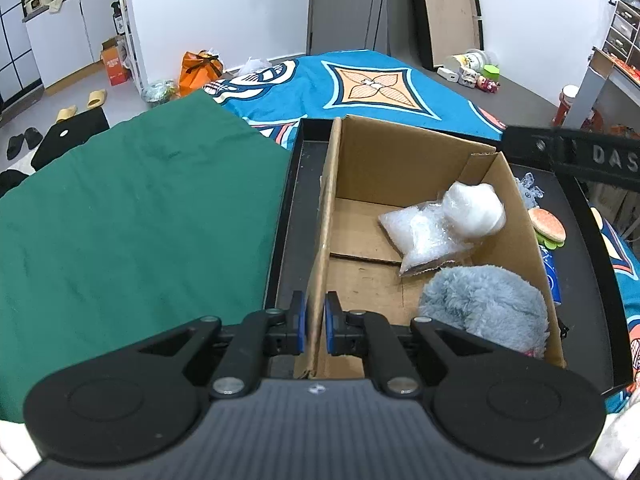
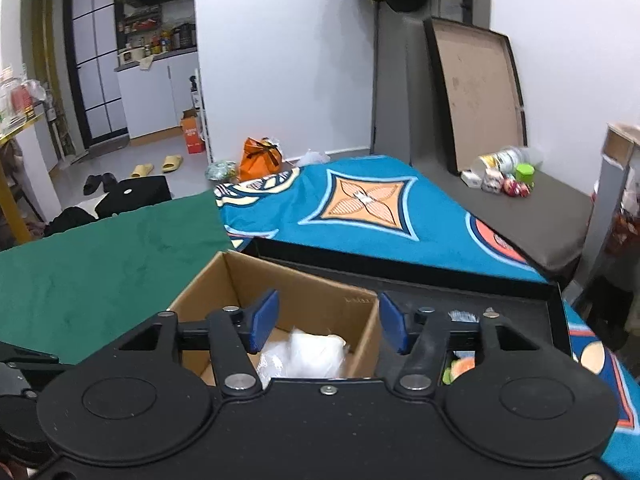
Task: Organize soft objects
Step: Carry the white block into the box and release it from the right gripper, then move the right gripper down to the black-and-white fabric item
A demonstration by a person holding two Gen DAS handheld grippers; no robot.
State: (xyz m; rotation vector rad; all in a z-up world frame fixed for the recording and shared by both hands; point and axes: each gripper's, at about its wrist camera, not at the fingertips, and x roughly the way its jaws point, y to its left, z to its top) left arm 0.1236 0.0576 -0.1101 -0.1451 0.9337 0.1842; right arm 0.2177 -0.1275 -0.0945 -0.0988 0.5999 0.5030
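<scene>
Plush, grey and fluffy, sits in the near right corner of the box, and just beyond it lie two clear-wrapped white bundles against the box's right wall. That box is the landmark. Left of it, a green cloth spreads flat and bare right up to the black tray that the box stands in. A narrow strip of tray floor shows between the tray's left rim and the box's left wall. The left gripper is pinching that left wall, blue pads pressed tight on the cardboard near its front end. Beyond the box, a blue patterned blanket runs toward the white wall, with grey floor and scattered jars off to the right. Right of the box, still on the tray, a toy burger rests just beside the box's outer wall, and the tray's raised right rim stands past that. From the right wrist view, the right gripper hangs over the box's right wall with its jaws spread and nothing between the pads.
</scene>
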